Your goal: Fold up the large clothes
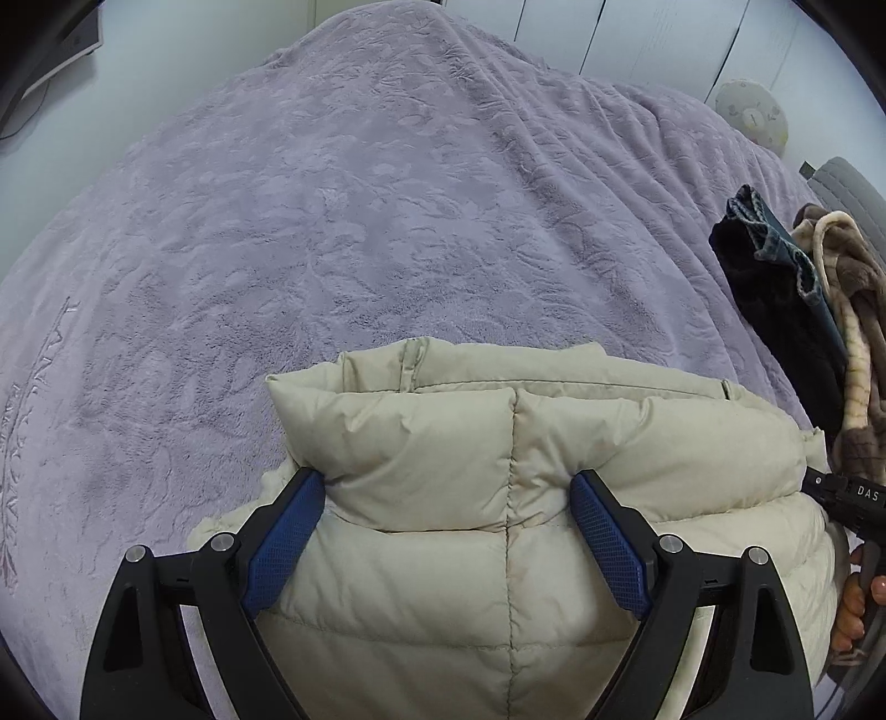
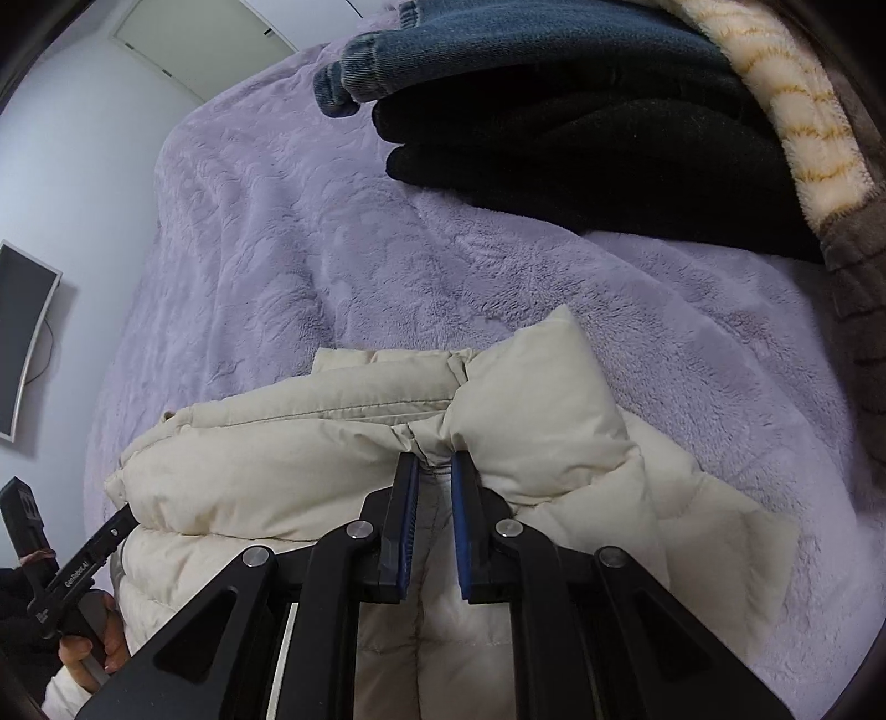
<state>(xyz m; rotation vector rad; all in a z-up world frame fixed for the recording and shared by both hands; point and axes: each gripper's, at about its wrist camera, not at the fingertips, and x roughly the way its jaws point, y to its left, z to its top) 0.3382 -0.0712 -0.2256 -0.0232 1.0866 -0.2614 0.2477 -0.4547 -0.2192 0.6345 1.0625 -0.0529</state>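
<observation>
Cream quilted puffer jacket (image 1: pixel 498 498) folded, puffy, at 6 o'clock on lilac plush bedspread (image 1: pixel 332 221). Left gripper (image 1: pixel 448 498) wide astride fold; right gripper (image 2: pixel 434 471) pinching seam. Clothes pile (image 2: pixel 581 138) at 1 o'clock; bedspread bare toward 11.

A lilac plush blanket (image 1: pixel 343 210) with an embossed leaf pattern covers the whole bed and fills most of both views; stitched lettering runs along its lower left edge in the left wrist view. At the far left a dark curved monitor (image 2: pixel 22 338) hangs on the pale wall (image 2: pixel 72 183), a thin cable trailing from it. At the upper left of the right wrist view a white door panel (image 2: pixel 199 39) is set in that wall. In the upper right of the left wrist view a round pale cushion (image 1: pixel 750 113) sits past the blanket's edge, below white wardrobe panels (image 1: pixel 637 39).
</observation>
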